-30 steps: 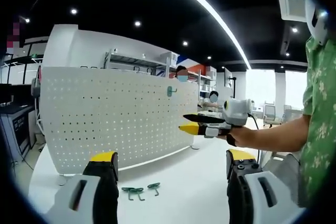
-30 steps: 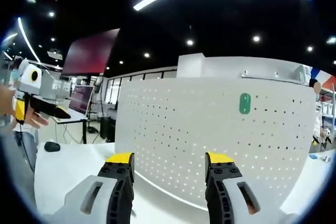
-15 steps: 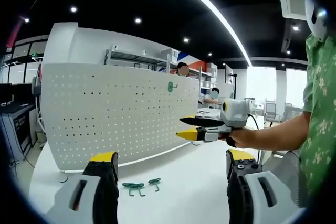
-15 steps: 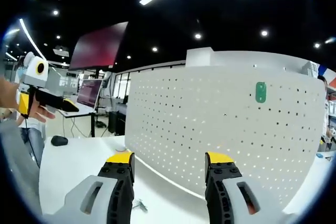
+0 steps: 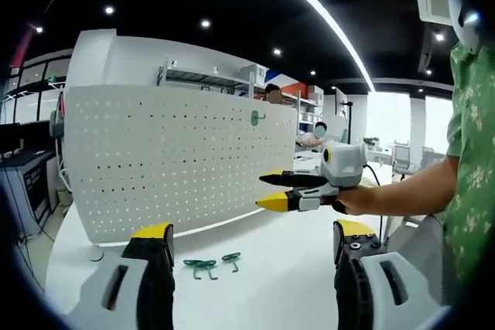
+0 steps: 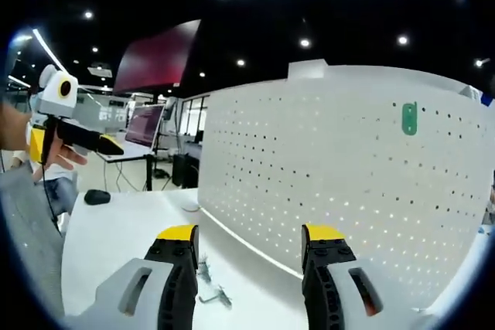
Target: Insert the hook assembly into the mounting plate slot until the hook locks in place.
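Green hooks (image 5: pixel 210 265) lie loose on the white table (image 5: pixel 278 268), a few of them close together, just in front of the foot of the pegboard (image 5: pixel 178 160). In the right gripper view they show as small thin shapes (image 6: pixel 213 293) on the table beside that view's left jaw, too small to count. One more green hook (image 5: pixel 256 118) sits high on the pegboard near its right end in the left gripper view; in the right gripper view it shows as a green tab (image 6: pixel 409 118) near the upper right of the board.

The pegboard stands upright on the table, white, with rows of small holes.

Left gripper (image 5: pixel 251 241): jaws wide apart, yellow-tipped, nothing between them, held above the table with the loose hooks ahead between the two jaws. Right gripper (image 6: pixel 249 239): jaws also wide apart and holding nothing, facing the pegboard. In the left gripper view it (image 5: pixel 272 191) is held in a hand (image 5: pixel 357 200), its jaws parted, pointing toward the board. In the right gripper view the left gripper (image 6: pixel 104 145) appears at the far left, in a hand (image 6: pixel 54 161).

Behind, shelving (image 5: pixel 209 86) and a dark monitor (image 6: pixel 143 125).
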Motion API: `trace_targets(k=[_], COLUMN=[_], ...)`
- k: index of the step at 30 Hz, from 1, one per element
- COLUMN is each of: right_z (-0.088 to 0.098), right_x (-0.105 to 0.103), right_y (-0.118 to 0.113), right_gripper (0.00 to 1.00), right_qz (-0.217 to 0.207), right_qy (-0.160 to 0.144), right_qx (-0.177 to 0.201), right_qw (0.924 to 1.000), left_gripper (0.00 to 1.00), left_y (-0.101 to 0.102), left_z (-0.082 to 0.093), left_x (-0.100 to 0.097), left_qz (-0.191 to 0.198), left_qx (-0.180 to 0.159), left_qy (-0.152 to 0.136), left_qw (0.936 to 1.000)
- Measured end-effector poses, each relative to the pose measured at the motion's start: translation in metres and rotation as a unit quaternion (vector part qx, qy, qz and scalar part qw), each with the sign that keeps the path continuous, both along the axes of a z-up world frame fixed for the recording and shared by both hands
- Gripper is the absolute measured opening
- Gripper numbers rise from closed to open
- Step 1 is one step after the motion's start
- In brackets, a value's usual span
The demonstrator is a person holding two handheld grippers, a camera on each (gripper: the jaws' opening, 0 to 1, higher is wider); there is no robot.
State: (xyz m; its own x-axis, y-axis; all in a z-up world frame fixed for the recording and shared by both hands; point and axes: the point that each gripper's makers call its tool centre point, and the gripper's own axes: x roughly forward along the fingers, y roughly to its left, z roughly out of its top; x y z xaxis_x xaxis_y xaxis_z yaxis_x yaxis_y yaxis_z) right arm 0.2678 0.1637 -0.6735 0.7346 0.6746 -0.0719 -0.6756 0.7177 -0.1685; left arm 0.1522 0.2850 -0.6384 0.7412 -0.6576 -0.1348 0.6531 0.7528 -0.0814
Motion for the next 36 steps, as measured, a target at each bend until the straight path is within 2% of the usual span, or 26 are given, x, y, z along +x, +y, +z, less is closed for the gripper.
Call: trace_targets(k=[13, 22, 26, 28, 36], right_z=[-0.041, -0.075, -0.085, -0.092, -0.110], right_x=[0.003, 0.003, 0.000, -0.001, 0.003], right_y=[0.015, 0.022, 0.027, 0.029, 0.032], right_gripper=[0.53, 0.52, 0.51, 0.50, 0.42], right_qz=[0.033, 0.057, 0.076, 0.082, 0.092], right_qy=[0.029, 0.051, 0.063, 0.066, 0.079], right_qx=[-0.060, -0.117, -0.126, -0.142, -0.170], right_qw=[0.9973, 0.9902, 0.9871, 0.9843, 0.9780], left_gripper=[0.87, 0.87, 0.87, 0.87, 0.87], left_y=[0.004, 0.006, 0.007, 0.008, 0.010], left_z=[-0.007, -0.009, -0.011, -0.012, -0.018], left_x=[-0.003, -0.002, -0.002, -0.001, -0.001], left_qz=[0.007, 0.013, 0.015, 0.016, 0.019], left_qx=[0.005, 0.003, 0.002, 0.002, 0.002], left_qy=[0.007, 0.009, 0.011, 0.012, 0.019], left_qw=[0.9999, 0.9999, 0.9998, 0.9998, 0.9996])
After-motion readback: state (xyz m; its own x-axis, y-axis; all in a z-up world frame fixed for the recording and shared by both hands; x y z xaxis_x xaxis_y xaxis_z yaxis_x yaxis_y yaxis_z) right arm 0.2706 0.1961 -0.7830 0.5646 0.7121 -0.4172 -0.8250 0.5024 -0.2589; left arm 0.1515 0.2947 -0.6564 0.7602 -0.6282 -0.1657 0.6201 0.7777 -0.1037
